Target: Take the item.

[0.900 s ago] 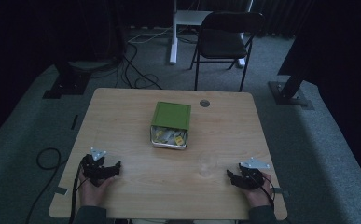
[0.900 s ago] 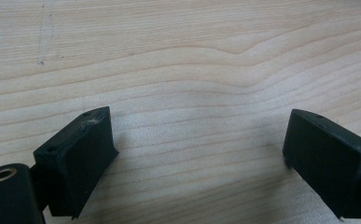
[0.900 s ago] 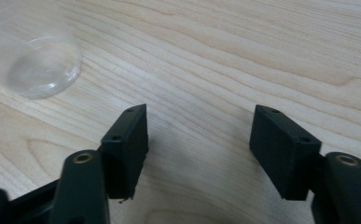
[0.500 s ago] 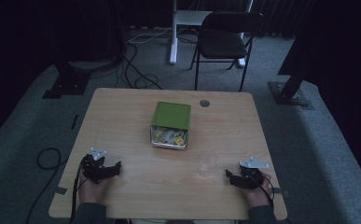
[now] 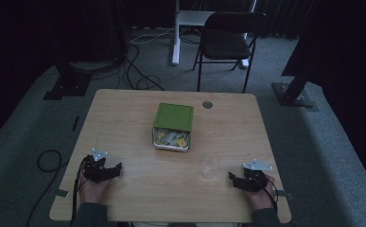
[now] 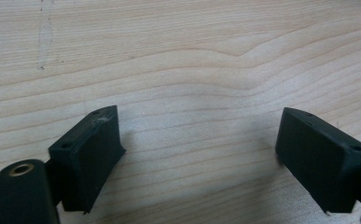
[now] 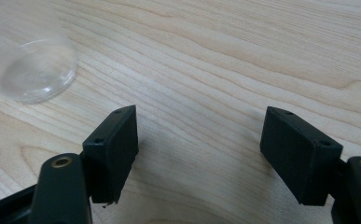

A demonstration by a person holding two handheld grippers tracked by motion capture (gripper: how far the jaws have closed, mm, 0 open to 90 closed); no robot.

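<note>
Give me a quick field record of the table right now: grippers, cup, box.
left gripper: jaws open, nothing between them, resting near the table's near left edge
right gripper: jaws open, empty, near right edge
clear plastic cup: upright, apart from the right gripper, on its left
green box: mid-table, near side open, small items inside
table: light wood

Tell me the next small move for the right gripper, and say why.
Probably ease the right gripper forward-left toward the clear plastic cup. Its jaws stand open with only bare table between them, and the cup is the nearest thing, standing just beyond its fingertips.
</note>
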